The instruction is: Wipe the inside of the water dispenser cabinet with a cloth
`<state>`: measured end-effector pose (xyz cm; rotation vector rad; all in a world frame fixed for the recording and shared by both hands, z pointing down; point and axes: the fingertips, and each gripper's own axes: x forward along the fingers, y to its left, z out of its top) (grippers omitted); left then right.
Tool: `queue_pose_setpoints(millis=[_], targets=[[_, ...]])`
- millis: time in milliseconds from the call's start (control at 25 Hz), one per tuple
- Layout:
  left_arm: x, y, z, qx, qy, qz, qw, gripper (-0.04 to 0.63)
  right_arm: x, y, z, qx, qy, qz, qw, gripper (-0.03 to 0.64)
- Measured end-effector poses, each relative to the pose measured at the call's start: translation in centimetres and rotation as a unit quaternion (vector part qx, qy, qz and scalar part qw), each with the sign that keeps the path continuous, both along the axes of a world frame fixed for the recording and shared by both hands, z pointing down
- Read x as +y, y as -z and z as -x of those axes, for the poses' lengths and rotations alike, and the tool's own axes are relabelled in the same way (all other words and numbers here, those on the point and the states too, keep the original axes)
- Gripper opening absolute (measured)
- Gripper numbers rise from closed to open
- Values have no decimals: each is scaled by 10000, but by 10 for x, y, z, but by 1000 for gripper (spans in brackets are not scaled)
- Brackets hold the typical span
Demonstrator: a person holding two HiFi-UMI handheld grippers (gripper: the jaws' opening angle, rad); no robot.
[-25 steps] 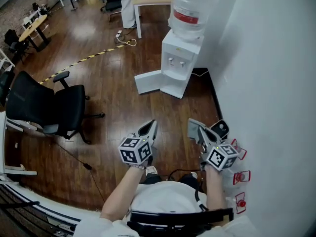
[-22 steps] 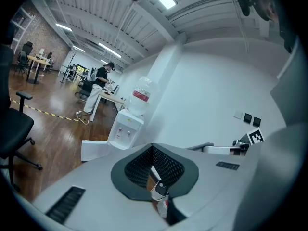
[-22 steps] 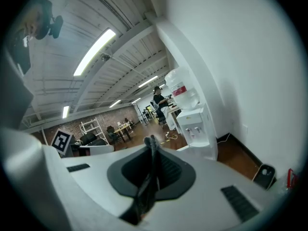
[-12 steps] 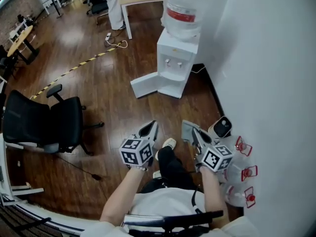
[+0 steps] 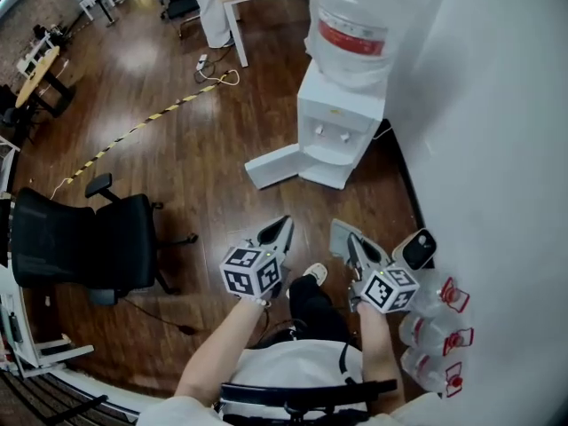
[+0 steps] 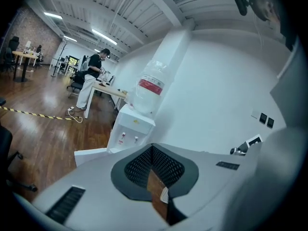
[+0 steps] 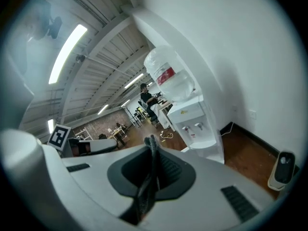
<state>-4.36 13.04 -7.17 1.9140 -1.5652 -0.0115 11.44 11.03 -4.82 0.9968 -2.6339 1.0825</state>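
L tongs [image 5: 282,227], lower centre of head view: tips together, thin slit behind them, nothing held. R tongs [image 5: 341,231] just beside, shut tight, also empty. Both point up-frame at the dispenser [image 5: 340,124], upper right against the wall [image 5: 497,149], well apart from them. Its lower door [image 5: 273,166] hangs open to the left. Bottle [image 5: 355,11] on top w/ red label [image 5: 353,39]; print too small to read. Clear bottles [image 5: 435,331] w/ red caps at lower right. Black chair [image 5: 84,242] at left; yellow-black tape [image 5: 133,130] across floor.
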Motion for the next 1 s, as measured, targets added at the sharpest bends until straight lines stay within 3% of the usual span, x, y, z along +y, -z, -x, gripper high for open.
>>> queue_pose_setpoints(millis=[280, 560, 1000], targets=[[-86, -33, 25, -153, -244, 151, 9995, -3, -71, -28, 38, 121, 49, 94, 9999, 17], [-128, -88, 55, -200, -542, 244, 9980, -2, -110, -75, 65, 429, -157, -1, 9990, 17], [-191, -291, 89, -434, -1257, 287, 9907, -2, -168, -251, 94, 843, -738, -444, 9927, 17]])
